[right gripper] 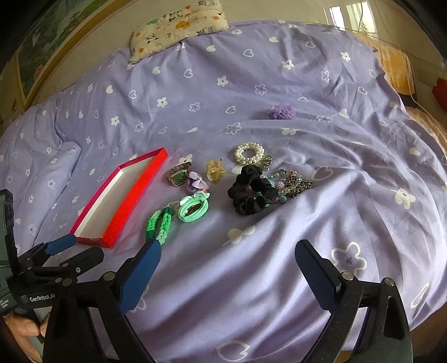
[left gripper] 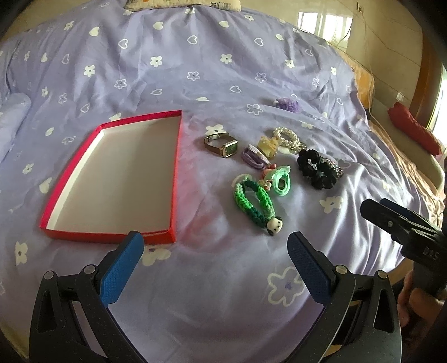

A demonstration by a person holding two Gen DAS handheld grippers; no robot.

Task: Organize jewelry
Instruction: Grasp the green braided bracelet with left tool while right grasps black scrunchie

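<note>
An empty red box lid (left gripper: 111,178) (right gripper: 123,195) with a white inside lies on the purple bedspread. Right of it lies the jewelry: a watch with a green face (left gripper: 222,144) (right gripper: 178,174), a green braided band with a small doll head (left gripper: 255,203) (right gripper: 159,223), a mint hair tie (left gripper: 280,178) (right gripper: 192,208), a purple tie (left gripper: 254,157), a yellow clip (left gripper: 268,145) (right gripper: 215,169), a pearl bracelet (left gripper: 287,139) (right gripper: 248,153), a black scrunchie (left gripper: 317,167) (right gripper: 251,195) and a beaded piece (right gripper: 293,181). My left gripper (left gripper: 215,251) hangs open before the box. My right gripper (right gripper: 227,259) is open, nothing between its fingers.
A purple flower-like hair piece (left gripper: 287,103) (right gripper: 280,111) lies apart, farther back. A patterned pillow (right gripper: 176,25) sits at the head of the bed. A red object (left gripper: 413,131) lies off the bed's right edge. Hands hold both gripper handles.
</note>
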